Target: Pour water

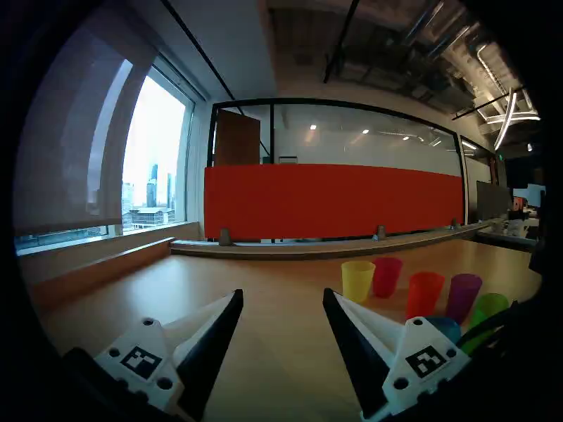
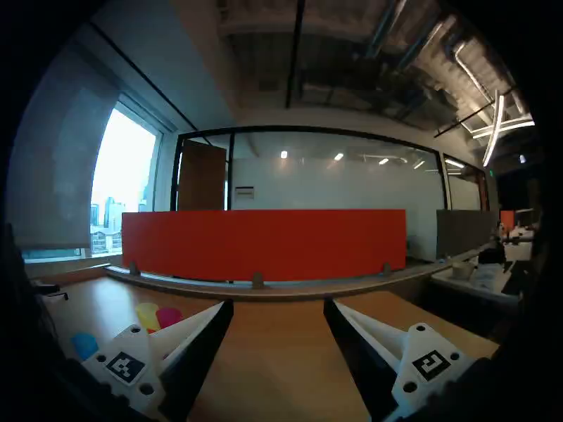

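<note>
Currently the left claw (image 1: 283,294) and right claw (image 2: 278,304) both gape apart, empty, over the light wooden worktop (image 1: 211,278), which carries coloured plastic cups (image 1: 425,292).

A long, light-brown wooden table (image 1: 281,278) reaches to a wide orange-red partition panel (image 1: 331,200) that stands along its far edge on small grey clamps (image 1: 225,235). Behind the panel, a black-framed glass wall (image 1: 352,137) looks into a white room lit by small round ceiling spots (image 1: 313,127). A brown wooden door (image 1: 237,138) stands at the glass wall's left end. On the left, a tall window (image 1: 151,169) lets in bright daylight over city towers, with a pale roller blind (image 1: 70,155) partly lowered beside it. The dark, open ceiling carries bare pipes and ducts (image 1: 422,49) and thin white light strips (image 1: 510,119). In the right gripper view, a grey divider screen (image 2: 464,232) stands at the far right, behind another desk.
</note>
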{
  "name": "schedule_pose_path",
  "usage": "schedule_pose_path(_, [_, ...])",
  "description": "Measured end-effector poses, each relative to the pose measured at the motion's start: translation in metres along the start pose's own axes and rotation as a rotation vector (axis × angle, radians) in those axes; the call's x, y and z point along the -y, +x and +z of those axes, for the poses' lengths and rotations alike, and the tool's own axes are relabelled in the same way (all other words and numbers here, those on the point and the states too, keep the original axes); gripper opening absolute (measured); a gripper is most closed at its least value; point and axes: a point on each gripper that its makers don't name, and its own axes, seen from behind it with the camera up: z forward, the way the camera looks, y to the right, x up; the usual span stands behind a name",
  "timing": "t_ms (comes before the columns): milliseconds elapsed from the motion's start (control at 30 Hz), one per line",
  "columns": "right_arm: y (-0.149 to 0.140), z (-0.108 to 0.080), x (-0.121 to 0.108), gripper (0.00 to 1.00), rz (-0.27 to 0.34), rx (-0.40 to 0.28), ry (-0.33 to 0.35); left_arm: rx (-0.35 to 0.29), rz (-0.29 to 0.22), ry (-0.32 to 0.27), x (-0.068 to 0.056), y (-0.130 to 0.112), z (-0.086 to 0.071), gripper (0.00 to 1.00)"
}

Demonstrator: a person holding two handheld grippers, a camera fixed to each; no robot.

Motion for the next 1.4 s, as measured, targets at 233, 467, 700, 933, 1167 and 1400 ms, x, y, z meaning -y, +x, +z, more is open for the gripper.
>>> schedule_pose_path(233, [-0.010,0.003,0.010,0.99,-0.011,-0.025,0.022,0.000,0.000,0.000,0.000,0.000,0.000,0.84])
schedule_pose_path(467, [-0.034,0.009,0.002,0.99,0.001,-0.018,0.017,0.000,0.000,0.000,0.000,0.000,-0.001,0.84])
schedule_pose_path(700, [-0.053,0.009,0.000,0.99,0.019,-0.009,0.028,0.000,0.000,0.000,0.000,0.000,0.000,0.83])
schedule_pose_path(933, [-0.064,0.010,-0.006,0.99,0.011,-0.003,0.010,0.000,0.000,0.000,0.000,0.000,0.000,0.83])
schedule_pose_path(1167, [-0.074,0.011,-0.012,0.99,0.008,0.008,-0.001,0.000,0.000,0.000,0.000,0.000,0.000,0.84])
schedule_pose_path(1400, [-0.082,0.012,-0.015,0.99,0.016,0.023,-0.006,0.000,0.000,0.000,0.000,0.000,0.000,0.83])
